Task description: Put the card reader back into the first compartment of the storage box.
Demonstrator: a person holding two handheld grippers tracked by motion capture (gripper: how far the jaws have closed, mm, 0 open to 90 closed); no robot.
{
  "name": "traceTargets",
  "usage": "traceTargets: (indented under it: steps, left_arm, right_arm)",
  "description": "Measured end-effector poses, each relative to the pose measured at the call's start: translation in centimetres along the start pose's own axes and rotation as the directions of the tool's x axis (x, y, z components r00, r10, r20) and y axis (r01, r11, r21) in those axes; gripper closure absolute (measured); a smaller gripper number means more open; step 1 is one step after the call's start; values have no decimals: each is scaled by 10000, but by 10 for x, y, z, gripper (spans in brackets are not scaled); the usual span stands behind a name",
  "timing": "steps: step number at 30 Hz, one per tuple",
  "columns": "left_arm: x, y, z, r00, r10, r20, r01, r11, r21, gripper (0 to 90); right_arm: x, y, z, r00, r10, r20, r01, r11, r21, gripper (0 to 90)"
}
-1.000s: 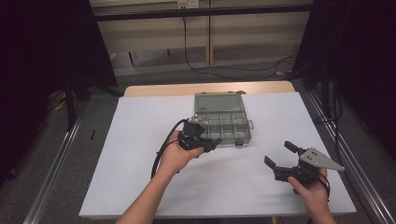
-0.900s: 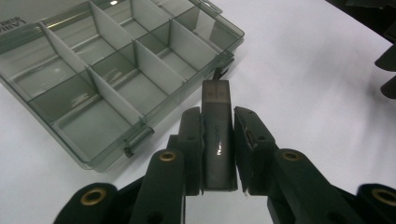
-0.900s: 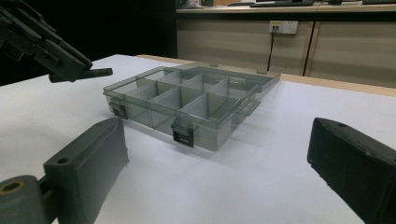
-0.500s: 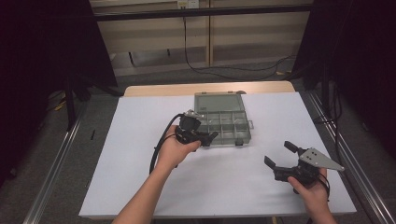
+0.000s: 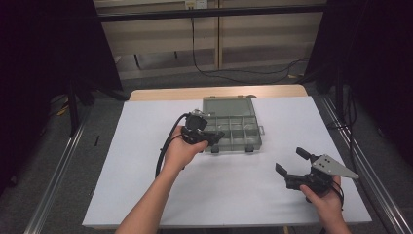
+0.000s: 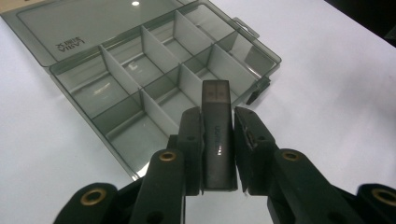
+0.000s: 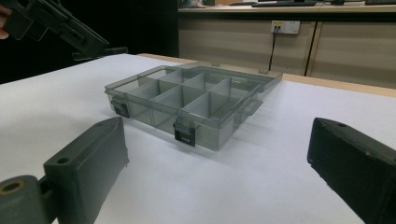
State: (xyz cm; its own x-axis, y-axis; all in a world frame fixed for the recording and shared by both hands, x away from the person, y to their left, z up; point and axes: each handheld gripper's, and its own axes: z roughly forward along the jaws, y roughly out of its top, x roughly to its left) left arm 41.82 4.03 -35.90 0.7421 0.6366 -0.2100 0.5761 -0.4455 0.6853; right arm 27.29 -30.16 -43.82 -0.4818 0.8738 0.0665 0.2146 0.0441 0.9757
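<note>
**USB stick held over open organiser box**

Landmark: a smoke-grey organiser box (image 5: 233,127), lid swung flat open, sitting toward the far middle of the white worktop (image 5: 122,170).

Left gripper (image 5: 214,136) sits at the box's near-left corner, reaching over its near rim. Its jaws are clenched on a dark USB stick (image 6: 216,135), gripped along both long sides; the stick's free end points out over the box's near row of compartments. In the left gripper view the compartments (image 6: 154,93) below it look bare. Whether the stick touches the box cannot be told.

Right gripper (image 5: 291,162) is well off to the near right of the box, held low above the worktop in the person's right hand (image 5: 325,201). Jaws spread wide, nothing between them. The right gripper view looks at the box's front wall and its two dark latches (image 7: 184,132).
</note>
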Motion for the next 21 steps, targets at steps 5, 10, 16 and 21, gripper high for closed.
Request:
traceTargets:
  steps: [5, 10, 16, 21]
  left_arm:
    - [2, 4, 1, 9998, -62, -173, 62, 10000, 19, 738]
    - [6, 8, 4, 9994, -216, -260, 217, 9998, 40, 738]
    - [11, 10, 6, 9979, -480, -437, 478, 9988, -57, 738]
    - [15, 11, 7, 9968, -595, -533, 591, 9982, -80, 738]
  right_arm:
    - [0, 0, 0, 10000, -29, 18, 29, 10000, -20, 40]
    - [1, 0, 1, 10000, -62, -59, 62, 10000, 5, 40]
    - [1, -1, 2, 9999, -110, -82, 111, 9999, 92, 40]
    - [0, 0, 1, 10000, -34, -61, 34, 10000, 19, 40]
